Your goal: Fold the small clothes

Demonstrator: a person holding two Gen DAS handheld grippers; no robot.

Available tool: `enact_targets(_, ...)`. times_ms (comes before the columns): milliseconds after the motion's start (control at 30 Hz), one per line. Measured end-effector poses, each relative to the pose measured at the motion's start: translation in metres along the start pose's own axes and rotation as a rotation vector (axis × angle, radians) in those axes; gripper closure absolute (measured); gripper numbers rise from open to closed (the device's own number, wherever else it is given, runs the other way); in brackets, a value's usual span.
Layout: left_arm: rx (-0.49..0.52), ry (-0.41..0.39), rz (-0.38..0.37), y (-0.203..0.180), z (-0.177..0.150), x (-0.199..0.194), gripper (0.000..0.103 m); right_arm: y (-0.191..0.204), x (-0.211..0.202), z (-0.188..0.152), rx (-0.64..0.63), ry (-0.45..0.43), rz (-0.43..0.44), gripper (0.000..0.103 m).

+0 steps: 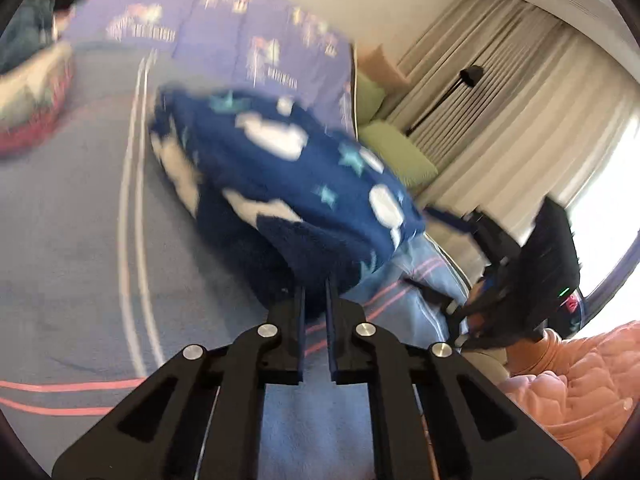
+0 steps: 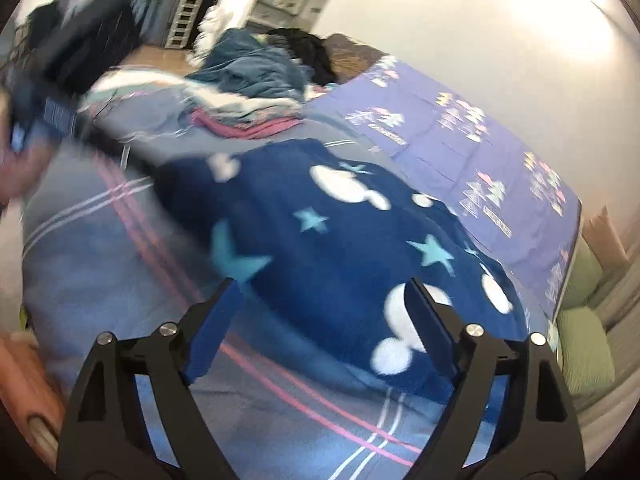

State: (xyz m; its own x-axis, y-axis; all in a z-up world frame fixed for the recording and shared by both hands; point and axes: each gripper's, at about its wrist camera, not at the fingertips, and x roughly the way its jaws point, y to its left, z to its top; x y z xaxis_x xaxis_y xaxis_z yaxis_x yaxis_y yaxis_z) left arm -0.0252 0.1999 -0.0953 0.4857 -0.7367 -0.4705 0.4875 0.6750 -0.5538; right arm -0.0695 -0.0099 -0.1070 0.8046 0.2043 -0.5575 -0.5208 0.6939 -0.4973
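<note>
Left claw point(image 1: 316, 296) clenched on the fleece point(image 1: 296, 184) edge, garment lifted just ahead of it. Right claw point(image 2: 320, 320) released — fleece just beyond, on the bed point(image 2: 100, 264). Fold under way — not finished.

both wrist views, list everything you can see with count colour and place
fleece garment: one, dark blue with white shapes and pale stars, mid-bed
bedsheet: one, grey-blue with pink and white stripes, under the garment
patterned cover: one, lilac, along the wall
clothes heap: one, blue, white and pink, far end of the bed
cushions: two, green, beside the bed
curtain: one, beige, at the window
quilted sleeve: one, peach, lower right
left gripper: black, jaws shut on the garment's edge
right gripper: black, jaws open, nothing held
</note>
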Motion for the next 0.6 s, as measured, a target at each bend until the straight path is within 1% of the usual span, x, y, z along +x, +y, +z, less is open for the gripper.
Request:
enact_targets(33,0.018,-0.018,-0.007,-0.003,0.0,-0.007,0.103,0.009,0.003,-0.001,-0.035,0.004,0.011,0.016)
enact_targets(67,0.015,-0.034,-0.022,-0.002,-0.001,-0.011,0.103,0.018,0.005,-0.002,-0.06,0.006,0.011,0.016)
enact_targets(133,-0.009,-0.039,-0.037,0.0,-0.006,-0.013,0.103,0.04,0.015,-0.002,-0.128,0.012,-0.004,0.016)
enact_targets(200,-0.04,-0.032,-0.012,0.006,-0.011,-0.007,0.103,0.06,0.025,-0.003,-0.2,0.015,-0.04,0.016)
enact_targets(233,-0.052,-0.028,-0.005,0.006,-0.013,-0.006,0.103,0.071,0.03,-0.005,-0.253,0.018,-0.072,0.016)
enact_targets(267,-0.065,-0.017,-0.001,0.009,-0.015,-0.002,0.099,0.077,0.035,-0.006,-0.281,0.021,-0.098,0.016)
enact_targets(300,-0.07,-0.006,0.001,0.011,-0.018,-0.002,0.084,0.082,0.038,-0.007,-0.304,0.018,-0.125,0.016)
enact_targets(333,-0.074,0.003,0.015,0.012,-0.02,0.001,0.061,0.083,0.039,-0.007,-0.308,0.015,-0.136,0.015)
enact_targets(367,-0.075,0.013,0.031,0.014,-0.022,0.005,0.056,0.082,0.04,-0.007,-0.303,0.021,-0.138,0.015)
enact_targets(467,-0.081,0.076,-0.008,0.015,-0.022,0.033,0.056,0.075,0.042,-0.007,-0.274,0.043,-0.154,0.014)
enact_targets(500,-0.096,0.094,-0.008,0.016,-0.022,0.041,0.076,0.072,0.043,-0.008,-0.263,0.05,-0.155,0.014)
enact_targets(533,-0.113,0.106,-0.003,0.017,-0.021,0.046,0.089,0.069,0.042,-0.01,-0.247,0.056,-0.153,0.014)
enact_targets(567,-0.147,0.111,-0.016,0.02,-0.017,0.047,0.09,0.068,0.041,-0.01,-0.239,0.057,-0.153,0.014)
enact_targets(600,-0.184,0.086,-0.058,0.021,-0.013,0.04,0.092,0.068,0.039,-0.011,-0.235,0.051,-0.152,0.014)
